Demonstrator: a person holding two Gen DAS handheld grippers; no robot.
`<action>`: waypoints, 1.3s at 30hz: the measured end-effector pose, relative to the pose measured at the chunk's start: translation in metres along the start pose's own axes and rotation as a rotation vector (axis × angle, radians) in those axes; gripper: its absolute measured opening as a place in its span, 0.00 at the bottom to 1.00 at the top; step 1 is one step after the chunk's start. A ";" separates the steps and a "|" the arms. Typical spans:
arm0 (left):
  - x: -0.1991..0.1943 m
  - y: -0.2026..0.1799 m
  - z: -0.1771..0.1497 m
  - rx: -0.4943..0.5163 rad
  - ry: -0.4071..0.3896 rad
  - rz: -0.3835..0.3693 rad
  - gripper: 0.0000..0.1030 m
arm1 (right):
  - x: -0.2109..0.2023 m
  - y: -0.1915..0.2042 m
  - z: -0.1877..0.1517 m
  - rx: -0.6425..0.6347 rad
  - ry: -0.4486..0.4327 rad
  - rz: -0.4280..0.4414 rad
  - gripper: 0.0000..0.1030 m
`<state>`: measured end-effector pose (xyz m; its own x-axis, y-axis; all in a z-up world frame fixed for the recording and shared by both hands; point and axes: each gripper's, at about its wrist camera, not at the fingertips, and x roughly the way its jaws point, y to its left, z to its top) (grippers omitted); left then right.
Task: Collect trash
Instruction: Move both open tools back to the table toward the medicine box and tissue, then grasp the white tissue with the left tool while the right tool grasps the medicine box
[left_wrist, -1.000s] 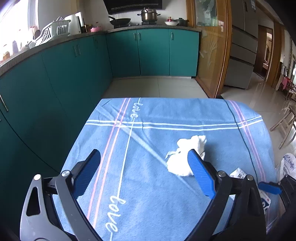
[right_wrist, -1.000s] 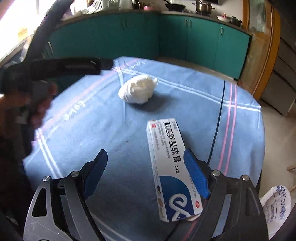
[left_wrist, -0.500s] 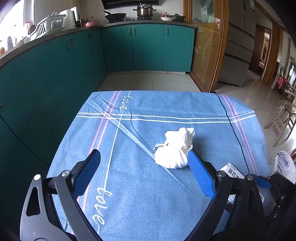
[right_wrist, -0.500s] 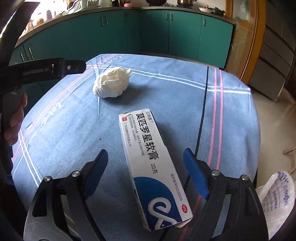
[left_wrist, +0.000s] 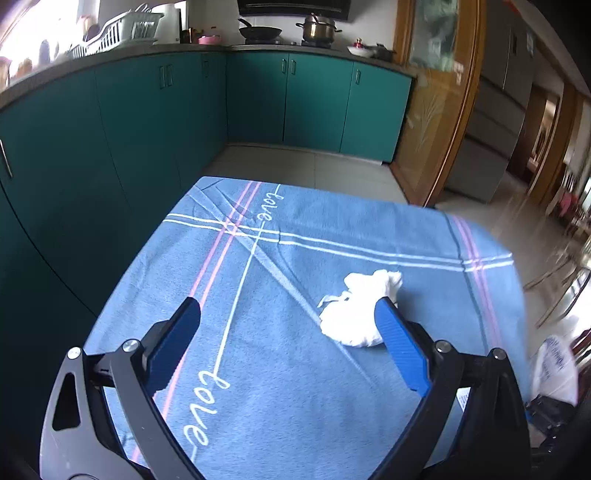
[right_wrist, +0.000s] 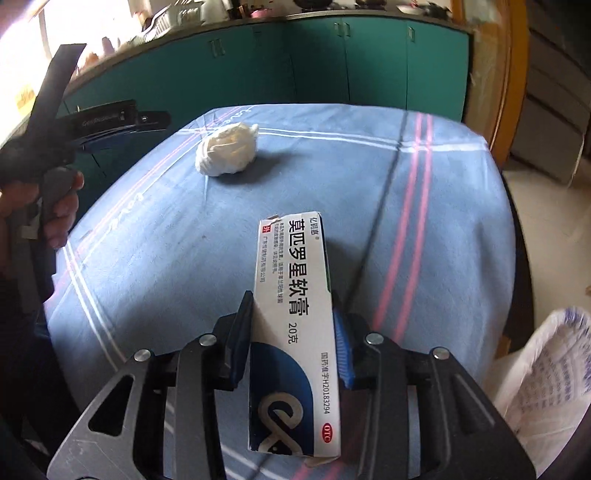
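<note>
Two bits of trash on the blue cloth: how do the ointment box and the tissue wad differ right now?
The ointment box is a long, flat-sided printed carton; the tissue wad is a crumpled, plain white lump. The right gripper has just closed on the box; the wad lies free, ahead of the open left gripper. Both rest on the tablecloth.

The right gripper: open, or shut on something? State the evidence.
Shut on the ointment box. The right gripper has just been closing, and both pads press the box's long sides.

home kitchen, teal cabinets, stovetop pots
</note>
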<state>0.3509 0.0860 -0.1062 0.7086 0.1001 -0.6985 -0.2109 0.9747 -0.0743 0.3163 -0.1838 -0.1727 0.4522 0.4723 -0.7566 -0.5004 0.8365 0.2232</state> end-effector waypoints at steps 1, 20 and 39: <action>0.000 0.000 0.000 -0.003 -0.004 -0.008 0.92 | -0.002 -0.004 -0.002 0.012 -0.004 0.005 0.38; 0.059 -0.076 -0.016 0.202 0.119 -0.116 0.91 | -0.005 -0.008 -0.006 0.008 -0.031 -0.014 0.68; 0.015 -0.073 -0.038 0.347 0.149 -0.270 0.38 | 0.001 -0.002 -0.005 -0.014 -0.017 -0.069 0.68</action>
<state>0.3517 0.0088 -0.1383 0.5975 -0.1712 -0.7834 0.2236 0.9738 -0.0423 0.3137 -0.1864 -0.1765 0.4987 0.4183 -0.7591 -0.4777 0.8635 0.1620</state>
